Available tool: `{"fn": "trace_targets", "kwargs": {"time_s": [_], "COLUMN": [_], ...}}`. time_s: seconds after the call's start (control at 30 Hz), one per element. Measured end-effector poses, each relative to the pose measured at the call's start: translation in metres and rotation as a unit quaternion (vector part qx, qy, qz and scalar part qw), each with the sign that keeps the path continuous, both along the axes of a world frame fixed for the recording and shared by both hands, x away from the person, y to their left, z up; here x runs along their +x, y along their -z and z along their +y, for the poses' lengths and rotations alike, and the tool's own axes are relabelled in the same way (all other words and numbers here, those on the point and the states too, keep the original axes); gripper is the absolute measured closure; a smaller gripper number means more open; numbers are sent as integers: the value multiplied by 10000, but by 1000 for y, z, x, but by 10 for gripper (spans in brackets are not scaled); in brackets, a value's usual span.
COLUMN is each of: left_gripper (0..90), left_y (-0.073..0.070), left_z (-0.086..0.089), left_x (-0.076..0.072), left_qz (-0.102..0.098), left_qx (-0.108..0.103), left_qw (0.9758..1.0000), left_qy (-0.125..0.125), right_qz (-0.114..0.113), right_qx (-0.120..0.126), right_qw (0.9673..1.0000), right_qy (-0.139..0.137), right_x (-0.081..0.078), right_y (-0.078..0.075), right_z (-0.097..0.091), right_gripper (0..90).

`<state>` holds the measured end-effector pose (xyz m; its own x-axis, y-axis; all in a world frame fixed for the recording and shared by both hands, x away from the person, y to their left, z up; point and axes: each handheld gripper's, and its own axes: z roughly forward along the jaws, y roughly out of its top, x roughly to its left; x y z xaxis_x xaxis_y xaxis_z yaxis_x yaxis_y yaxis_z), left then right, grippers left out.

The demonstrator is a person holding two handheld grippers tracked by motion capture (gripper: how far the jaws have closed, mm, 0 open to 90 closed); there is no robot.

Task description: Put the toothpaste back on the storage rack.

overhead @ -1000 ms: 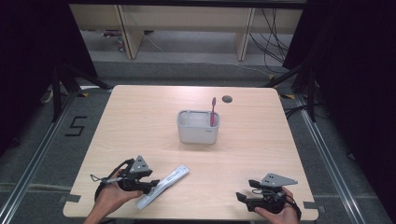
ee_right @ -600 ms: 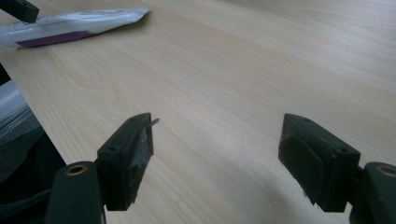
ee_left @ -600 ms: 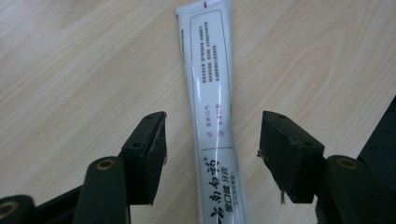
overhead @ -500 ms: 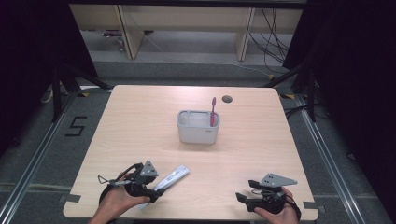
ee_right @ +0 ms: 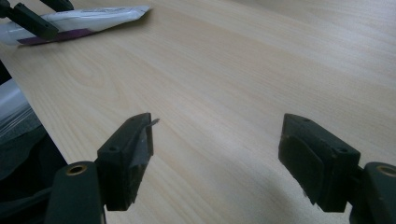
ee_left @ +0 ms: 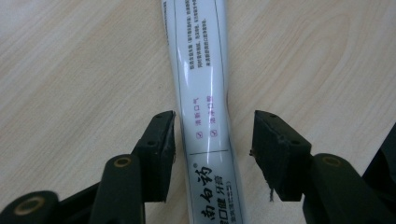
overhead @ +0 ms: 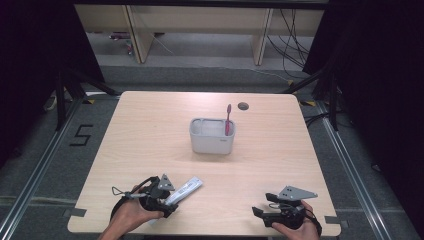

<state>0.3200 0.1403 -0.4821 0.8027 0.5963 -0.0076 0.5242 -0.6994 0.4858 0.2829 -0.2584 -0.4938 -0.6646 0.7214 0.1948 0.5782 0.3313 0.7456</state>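
White and long, the flat toothpaste tube with purple print (ee_left: 205,93) lies on the pale wooden table (overhead: 150,130) near my front left corner, and it lies flat because nothing lifts it yet. I bring my left gripper (ee_left: 212,135) down over it so that the tube passes lengthwise between the two black jaws; in this way, I judge, I can take it across its narrow width and not by an end. In the left gripper view the jaws stand about half open: the left pad is just beside the edge of the tube, perhaps touching it, and the right pad stands clearly apart, so I do not press it. These jaws have just been closing, with the tube between them. Farther up the middle of the table stands the light grey rectangular plastic holder (overhead: 211,136) with a pink toothbrush (overhead: 228,119) upright in its right end; I think the tube belongs there too. At the right, my right gripper (overhead: 262,214) rests low near the front edge, well apart from the tube. Its jaws are wide open, with only bare wood between them, probably waiting.
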Motion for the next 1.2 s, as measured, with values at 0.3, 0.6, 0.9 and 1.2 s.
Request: {"fn": "trace_targets", "kwargs": {"time_s": [0.3, 0.6, 0.9, 1.2], "left_gripper": [554, 602, 635, 644], "left_y": [-2, 3, 2, 3], "left_z": [-4, -9, -17, -19], "left_x": [5, 12, 16, 18], "left_qz": [69, 261, 397, 469], "left_qx": [103, 338, 498, 532], "left_qw": [9999, 9990, 9979, 9973], "left_qy": [33, 117, 145, 190], "right_qz": [-71, -36, 30, 28], "right_qx": [-9, -10, 68, 78], "right_qw": [10000, 10000, 10000, 9999], "right_qy": [15, 13, -67, -71], "right_x": [-1, 0, 0, -1], "right_y": [-1, 1, 0, 0], "right_z": [0, 1, 1, 1], "right_gripper": [272, 271, 271, 272]}}
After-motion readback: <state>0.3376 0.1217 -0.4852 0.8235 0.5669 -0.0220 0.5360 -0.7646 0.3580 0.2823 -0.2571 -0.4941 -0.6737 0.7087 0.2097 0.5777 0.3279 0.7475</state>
